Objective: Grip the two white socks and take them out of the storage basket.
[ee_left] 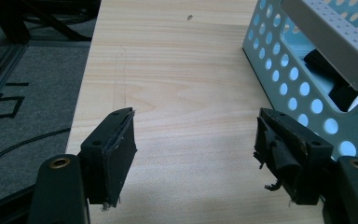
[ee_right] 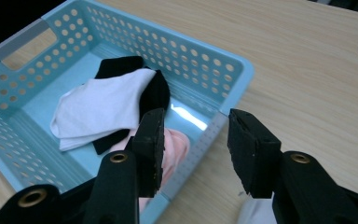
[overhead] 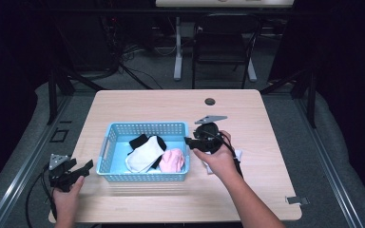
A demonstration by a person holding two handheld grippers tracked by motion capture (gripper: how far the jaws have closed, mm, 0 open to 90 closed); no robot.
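Just right of the blue basket (overhead: 145,128), the right tongs (ee_right: 195,151) gape empty, the pink sock (overhead: 172,160) lying to their left; the left tongs (ee_left: 193,154) stand wide too.

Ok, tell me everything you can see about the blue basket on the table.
The blue basket is a light blue rectangular tray of what looks like plastic, its walls pierced with rows of round holes and a handle slot cut in each short end. It sits upright and flat on the wooden table, left of centre. Inside lie a white sock over a black sock, and a pink sock by the right wall.
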